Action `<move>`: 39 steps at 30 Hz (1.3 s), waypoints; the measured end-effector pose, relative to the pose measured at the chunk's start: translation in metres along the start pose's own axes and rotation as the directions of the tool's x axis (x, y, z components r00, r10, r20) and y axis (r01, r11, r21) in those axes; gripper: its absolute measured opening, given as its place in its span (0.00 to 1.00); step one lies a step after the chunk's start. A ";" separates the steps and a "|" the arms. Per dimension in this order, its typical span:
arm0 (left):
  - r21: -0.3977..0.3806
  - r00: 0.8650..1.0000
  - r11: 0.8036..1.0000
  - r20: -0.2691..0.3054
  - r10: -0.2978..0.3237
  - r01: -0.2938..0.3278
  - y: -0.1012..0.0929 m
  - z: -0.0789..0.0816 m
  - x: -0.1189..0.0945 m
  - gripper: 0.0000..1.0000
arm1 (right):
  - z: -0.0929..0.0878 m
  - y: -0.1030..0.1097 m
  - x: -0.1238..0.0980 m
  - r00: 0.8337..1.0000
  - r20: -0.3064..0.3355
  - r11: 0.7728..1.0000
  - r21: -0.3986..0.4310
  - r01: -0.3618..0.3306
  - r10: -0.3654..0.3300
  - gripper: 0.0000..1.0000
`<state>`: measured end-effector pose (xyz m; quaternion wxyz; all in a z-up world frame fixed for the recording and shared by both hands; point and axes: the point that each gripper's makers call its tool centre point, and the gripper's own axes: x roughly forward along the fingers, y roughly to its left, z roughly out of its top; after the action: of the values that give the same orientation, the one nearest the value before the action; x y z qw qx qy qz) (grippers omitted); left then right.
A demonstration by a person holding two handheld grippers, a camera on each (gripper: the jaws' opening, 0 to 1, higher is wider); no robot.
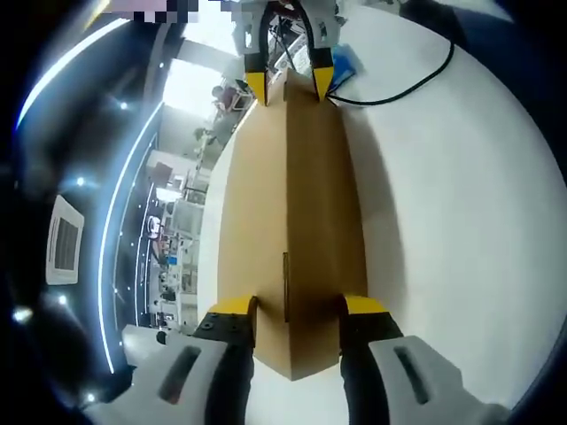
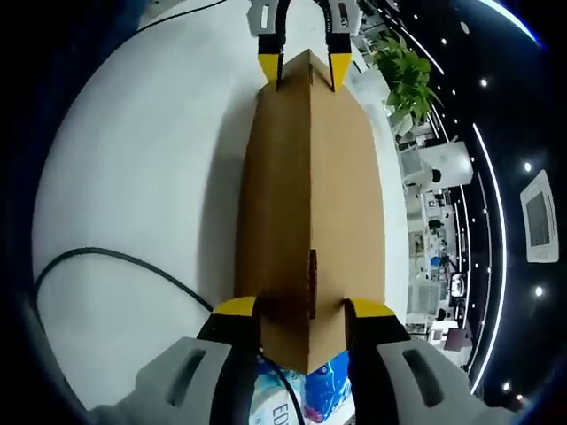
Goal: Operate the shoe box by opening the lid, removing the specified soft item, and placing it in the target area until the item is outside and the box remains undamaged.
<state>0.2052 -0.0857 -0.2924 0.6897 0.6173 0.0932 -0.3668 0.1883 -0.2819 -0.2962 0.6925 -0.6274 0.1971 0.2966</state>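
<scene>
I've got the left gripper [image 1: 297, 305] and right gripper [image 2: 303, 308] clamped on opp. ends of the box [image 1: 297, 221], 6 and 12 o'clock; light, crushable cardboard, so I'd grip gently near corners.

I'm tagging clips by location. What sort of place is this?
Probably a large open office or lab hall. The cardboard shoe box sits on a white table, and behind it there are desks and equipment, a potted plant, and a dark ceiling with light strips.
</scene>
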 end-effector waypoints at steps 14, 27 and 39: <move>0.003 1.000 1.000 0.002 -0.005 0.005 -0.002 0.000 0.002 0.36 | 0.001 0.002 -0.006 1.000 0.004 0.999 0.035 0.005 -0.005 0.32; 0.014 1.000 1.000 0.018 -0.015 0.014 -0.005 0.008 -0.005 0.36 | 0.001 0.008 -0.023 1.000 -0.003 0.998 0.061 0.008 -0.008 0.32; -0.005 0.999 1.000 0.027 -0.027 0.027 -0.003 0.011 -0.008 0.37 | -0.002 0.010 -0.021 1.000 -0.003 0.998 0.057 -0.002 0.003 0.33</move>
<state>0.1939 -0.0920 -0.2877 0.6874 0.6093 0.0930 -0.3842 0.1663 -0.2867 -0.2910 0.7094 -0.6077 0.2075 0.2906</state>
